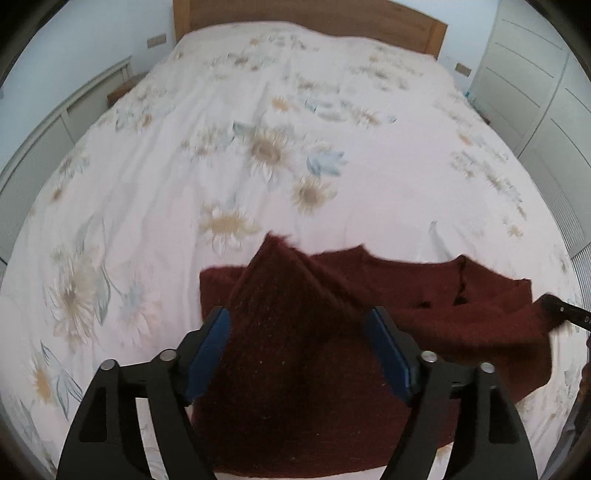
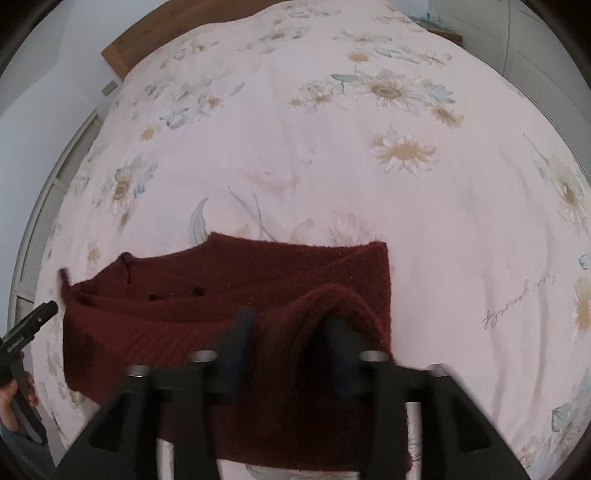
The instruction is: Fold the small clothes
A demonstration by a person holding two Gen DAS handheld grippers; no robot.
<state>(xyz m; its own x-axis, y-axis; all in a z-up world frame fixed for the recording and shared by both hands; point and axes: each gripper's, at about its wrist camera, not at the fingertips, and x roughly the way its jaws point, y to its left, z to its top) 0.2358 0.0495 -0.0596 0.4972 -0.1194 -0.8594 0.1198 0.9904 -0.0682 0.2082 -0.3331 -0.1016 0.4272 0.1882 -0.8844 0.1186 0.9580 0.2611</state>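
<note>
Lying across the near end of a bed (image 1: 332,110), a dark red knitted sweater (image 1: 461,325) rests on a pale cover (image 1: 166,206) printed with daisies, wooden headboard (image 1: 314,14) at the far end. Seen from the left wrist view: left gripper (image 1: 299,332) pointing steeply down over the sweater's left part, blue pads (image 1: 210,350) spread wide and released, neither pressing on the knit. Between them, a folded flap of the sweater rising to a peak, its tip blurred. Farther right, the neckline and small dark buttons on the flat part. At the right edge, the black tip of the right gripper (image 1: 565,314) at the sweater's far side. Seen from the right wrist view: right gripper (image 2: 288,339) over the sweater's (image 2: 229,273) right part, fingers blurred, standing apart and released. Between them, a rounded hump of knit, draped against the right finger; cannot tell whether it still clings there. At the left edge, the left gripper's black tip (image 2: 37,317) just beside the sweater's left edge, with a hand (image 2: 14,398) on its grip. White wardrobe doors (image 1: 535,85) along the right wall, a low white radiator cover (image 1: 55,129) along the left.
</note>
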